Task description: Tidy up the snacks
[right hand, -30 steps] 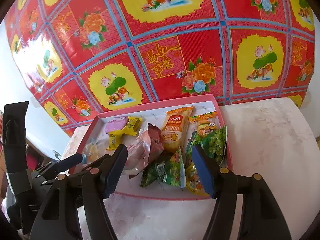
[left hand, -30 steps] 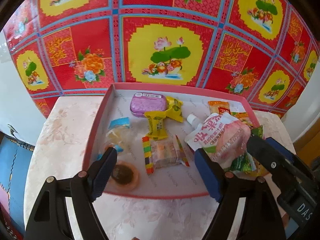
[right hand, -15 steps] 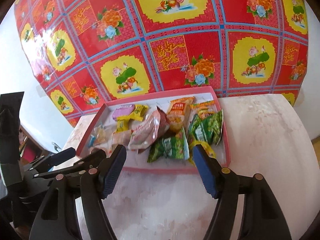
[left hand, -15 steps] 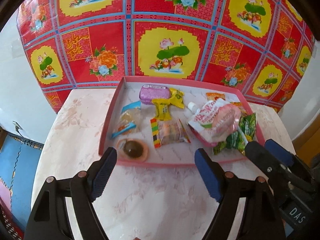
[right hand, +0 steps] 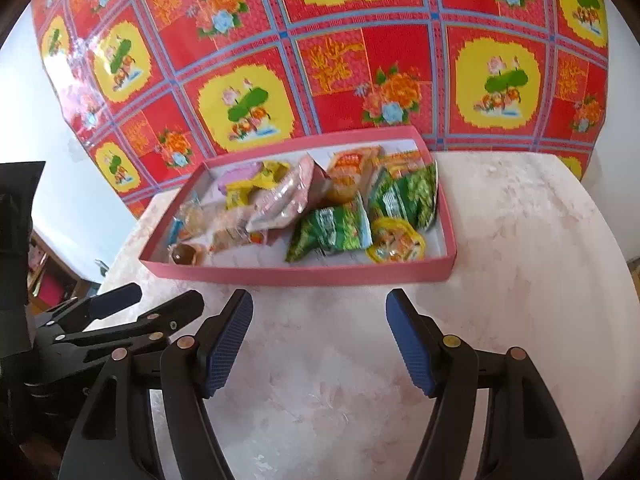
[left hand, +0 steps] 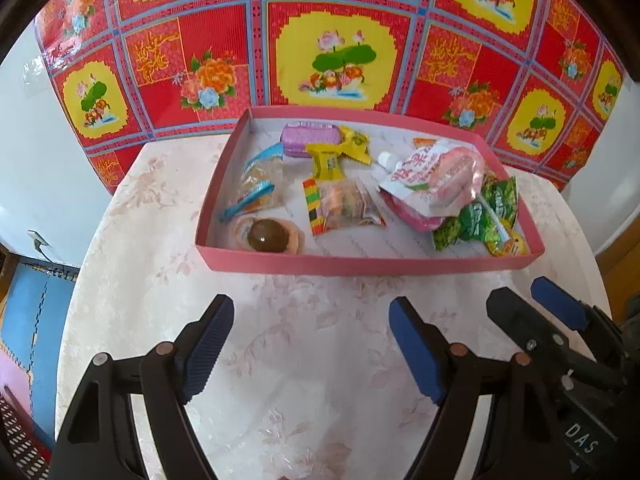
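Observation:
A shallow pink tray sits on the pale floral table, against the wall. It holds several snacks: a purple tin, yellow candies, a brown jelly cup, a clear cookie pack, a pink-white spouted pouch and green packets. My left gripper is open and empty above the bare table in front of the tray. My right gripper is open and empty, also in front of the tray.
A red and yellow floral cloth covers the wall behind the tray. The round table drops off at the left, over a blue floor mat. The right gripper's body shows beside my left one.
Both grippers have pulled back from over the tray toward the table's near side. The tray now lies farther away in both views. The snacks have not moved.

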Motion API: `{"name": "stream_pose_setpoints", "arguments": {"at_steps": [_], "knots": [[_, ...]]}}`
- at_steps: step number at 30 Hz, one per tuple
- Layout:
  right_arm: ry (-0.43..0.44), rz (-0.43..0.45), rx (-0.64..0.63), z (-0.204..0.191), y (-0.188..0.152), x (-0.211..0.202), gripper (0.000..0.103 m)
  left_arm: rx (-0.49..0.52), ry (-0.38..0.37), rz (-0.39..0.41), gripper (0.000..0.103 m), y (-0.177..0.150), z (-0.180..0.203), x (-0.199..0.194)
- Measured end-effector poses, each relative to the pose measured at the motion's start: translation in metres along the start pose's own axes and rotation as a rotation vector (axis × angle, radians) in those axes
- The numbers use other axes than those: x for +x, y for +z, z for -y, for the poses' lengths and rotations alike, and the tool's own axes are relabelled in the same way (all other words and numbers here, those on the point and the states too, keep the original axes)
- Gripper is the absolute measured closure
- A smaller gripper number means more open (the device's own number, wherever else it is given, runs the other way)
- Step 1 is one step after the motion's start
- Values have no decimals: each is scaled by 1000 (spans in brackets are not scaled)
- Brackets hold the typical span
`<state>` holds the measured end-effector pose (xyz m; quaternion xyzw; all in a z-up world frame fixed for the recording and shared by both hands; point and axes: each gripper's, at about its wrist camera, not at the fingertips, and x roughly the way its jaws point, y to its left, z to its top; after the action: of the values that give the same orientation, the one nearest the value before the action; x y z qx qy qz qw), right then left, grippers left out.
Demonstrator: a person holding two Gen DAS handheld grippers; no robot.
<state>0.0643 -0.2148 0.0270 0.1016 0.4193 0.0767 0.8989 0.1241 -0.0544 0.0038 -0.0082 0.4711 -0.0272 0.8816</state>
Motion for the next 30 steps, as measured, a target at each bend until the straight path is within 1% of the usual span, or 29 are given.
{"name": "stream_pose_setpoints", "arguments": {"at_steps": [7,30], "knots": [[-8,-14,0,1,-4,4,32,3,11,-18,20,-3,1,5],[-6,-15,2,2,-5,5,32,3,12,-21,20,-2,0,6]]}}
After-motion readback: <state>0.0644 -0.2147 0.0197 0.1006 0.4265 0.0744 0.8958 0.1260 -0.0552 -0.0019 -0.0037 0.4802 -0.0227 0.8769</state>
